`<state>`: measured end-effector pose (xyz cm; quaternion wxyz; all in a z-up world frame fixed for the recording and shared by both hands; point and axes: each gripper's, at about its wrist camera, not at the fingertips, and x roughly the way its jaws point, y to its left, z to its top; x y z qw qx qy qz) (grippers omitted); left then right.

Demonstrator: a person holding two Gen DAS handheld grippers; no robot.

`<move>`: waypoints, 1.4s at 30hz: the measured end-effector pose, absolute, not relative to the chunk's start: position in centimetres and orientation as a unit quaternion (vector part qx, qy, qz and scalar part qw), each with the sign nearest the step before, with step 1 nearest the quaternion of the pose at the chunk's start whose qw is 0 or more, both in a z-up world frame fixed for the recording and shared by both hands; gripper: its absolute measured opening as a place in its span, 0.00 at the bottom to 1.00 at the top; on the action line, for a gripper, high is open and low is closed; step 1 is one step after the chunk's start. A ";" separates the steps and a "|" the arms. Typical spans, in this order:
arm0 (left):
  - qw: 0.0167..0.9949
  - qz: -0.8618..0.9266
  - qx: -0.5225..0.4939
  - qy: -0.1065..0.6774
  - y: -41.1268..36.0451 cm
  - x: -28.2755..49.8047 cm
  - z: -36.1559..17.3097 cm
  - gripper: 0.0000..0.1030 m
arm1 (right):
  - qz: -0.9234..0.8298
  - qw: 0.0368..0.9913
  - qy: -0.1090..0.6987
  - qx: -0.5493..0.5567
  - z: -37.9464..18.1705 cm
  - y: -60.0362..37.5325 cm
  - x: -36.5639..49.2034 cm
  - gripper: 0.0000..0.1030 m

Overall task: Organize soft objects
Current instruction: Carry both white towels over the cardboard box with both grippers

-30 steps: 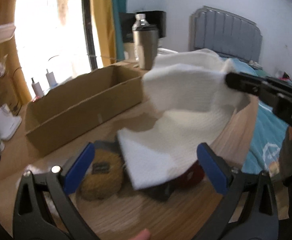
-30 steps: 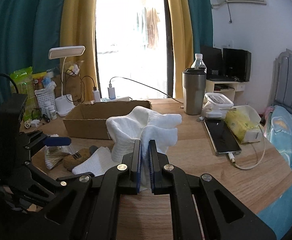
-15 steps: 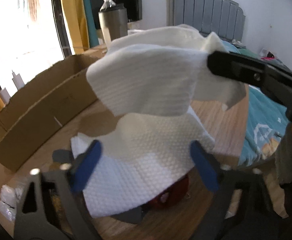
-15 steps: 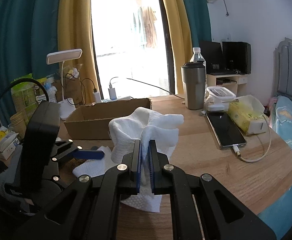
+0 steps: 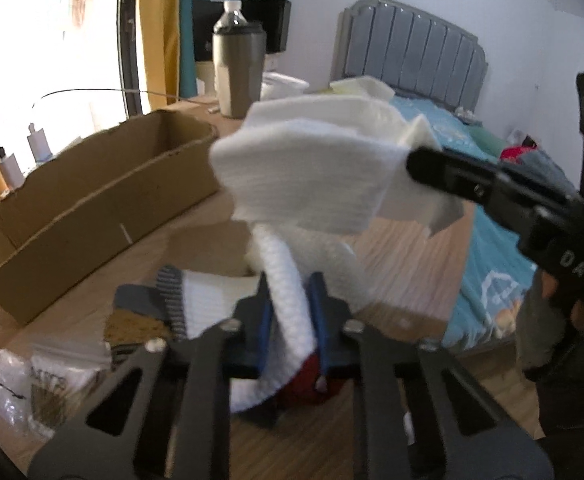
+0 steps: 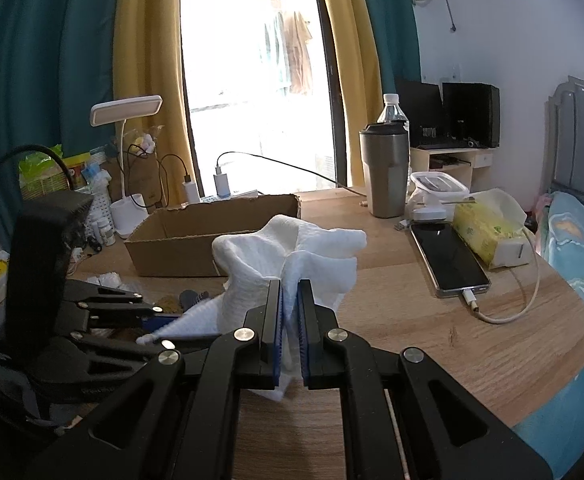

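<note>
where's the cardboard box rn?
The cardboard box sits open on the wooden table, left of the steel tumbler, just beyond the white cloth; in the left wrist view it lies upper left.

My left gripper (image 5: 290,316), wide open a second ago, is closing on the white cloth (image 5: 292,320) beside the cardboard box (image 5: 91,200).

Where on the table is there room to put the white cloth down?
Bare wood lies right of the white cloth, between it and the phone, and along the near table edge. The cardboard box looks empty. It is crowded left of the cloth, with socks and packets, and behind the phone by the tumbler and tissue pack.
</note>
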<state>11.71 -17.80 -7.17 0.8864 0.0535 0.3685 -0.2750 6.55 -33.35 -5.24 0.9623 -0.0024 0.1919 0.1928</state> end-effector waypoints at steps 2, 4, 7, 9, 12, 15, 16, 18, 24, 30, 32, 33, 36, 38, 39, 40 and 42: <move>0.889 -0.273 0.045 0.365 -17.2 11.6 -6.9 0.13 | 0.194 0.962 0.191 -0.004 -5.0 -33.1 6.6 0.07; 0.892 -0.270 0.034 0.360 -16.4 11.4 -6.5 0.11 | 0.195 0.962 0.189 -0.008 -4.9 -32.8 6.6 0.07; 0.897 -0.266 0.015 0.353 -15.2 11.0 -6.1 0.09 | 0.198 0.962 0.189 -0.011 -4.7 -32.4 6.7 0.07; 0.900 -0.262 0.008 0.349 -14.5 10.8 -5.9 0.08 | 0.200 0.961 0.188 -0.014 -4.6 -31.9 6.7 0.07; 0.904 -0.256 -0.002 0.342 -13.1 10.4 -5.3 0.08 | 0.204 0.961 0.187 -0.019 -4.3 -31.3 6.9 0.07; 0.909 -0.250 -0.013 0.333 -11.9 10.0 -4.6 0.08 | 0.207 0.960 0.185 -0.023 -3.8 -30.7 7.1 0.07; 0.912 -0.247 -0.016 0.328 -11.4 9.8 -4.3 0.08 | 0.208 0.960 0.184 -0.025 -3.6 -30.5 7.2 0.07; 0.915 -0.243 -0.023 0.321 -10.6 9.6 -3.8 0.08 | 0.209 0.960 0.183 -0.028 -3.3 -30.1 7.4 0.07; 0.928 -0.224 -0.037 0.297 -8.0 9.2 -2.0 0.08 | 0.213 0.959 0.183 -0.037 -2.6 -28.8 8.0 0.07; 0.935 -0.207 -0.049 0.282 -6.0 9.4 -1.0 0.07 | 0.214 0.959 0.183 -0.043 -2.0 -27.9 8.9 0.08; 0.937 -0.203 -0.052 0.279 -5.5 9.5 -1.0 0.07 | 0.213 0.959 0.184 -0.044 -1.8 -27.7 9.1 0.08; 0.938 -0.199 -0.054 0.277 -5.2 9.6 -0.9 0.07 | 0.214 0.958 0.184 -0.045 -1.7 -27.6 9.2 0.08; 0.942 -0.188 -0.056 0.271 -4.5 10.0 -0.4 0.07 | 0.214 0.959 0.182 -0.048 -1.1 -27.2 9.9 0.08; 0.945 -0.180 -0.057 0.267 -4.0 10.3 -0.1 0.07 | 0.213 0.959 0.181 -0.048 -0.7 -26.9 10.4 0.08; 0.946 -0.177 -0.059 0.265 -3.6 10.5 0.1 0.07 | 0.213 0.959 0.180 -0.048 -0.5 -26.8 10.7 0.08; 0.947 -0.174 -0.060 0.264 -3.4 10.6 0.3 0.07 | 0.213 0.959 0.180 -0.048 -0.3 -26.8 11.0 0.08; 0.949 -0.167 -0.062 0.259 -2.8 10.9 0.8 0.07 | 0.213 0.959 0.179 -0.048 -0.1 -26.6 11.6 0.08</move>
